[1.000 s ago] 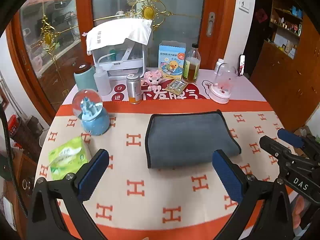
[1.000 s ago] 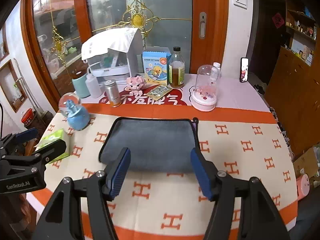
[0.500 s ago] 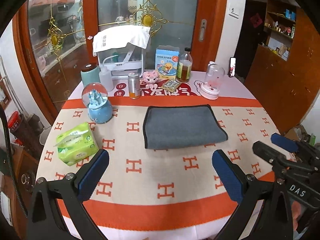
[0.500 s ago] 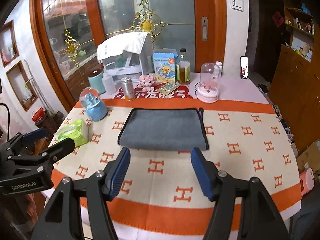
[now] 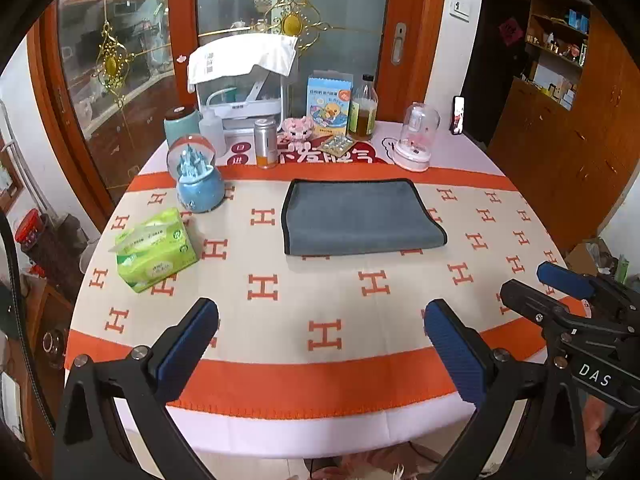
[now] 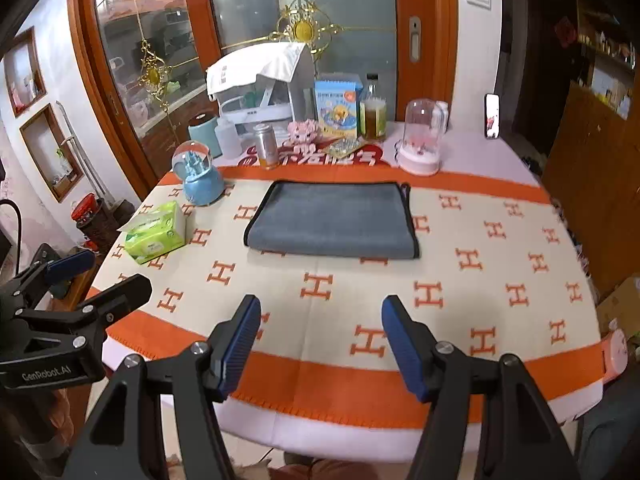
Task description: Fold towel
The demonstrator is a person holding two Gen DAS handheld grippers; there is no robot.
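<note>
1. Lying flat on the table [image 5: 360, 344], the grey towel [image 5: 360, 216] already looks folded over: a rounded fold runs along its near edge, and its dark-bound edges show on the left, far and right sides.
2. Judging by how it drapes, the towel is soft, limp and light; it should sag when lifted and can slide on the patterned cloth [image 6: 480, 280] beneath it, so a pinch on one layer alone may peel the fold open.
3. For a further fold, the bound corners look like the safest hold, one in each gripper, taking both layers together; the thick hem gives the pads something to bite on.
4. The left gripper [image 5: 320, 340] has its fingers [image 5: 188, 344] wide apart, with nothing between them.
5. The right gripper [image 6: 320, 340] likewise has its fingers [image 6: 400, 344] spread and empty.
6. Both grippers hang over the near rim of the table, well apart from the towel, which lies beyond the fingertips toward the middle of the table.
7. In the left wrist view the towel sits ahead, roughly centred between the fingers; in the right wrist view it sits ahead too.
8. A snow globe [image 5: 198, 180] and a tissue pack [image 5: 154, 248] stand to the towel's left, clear of it.
</note>
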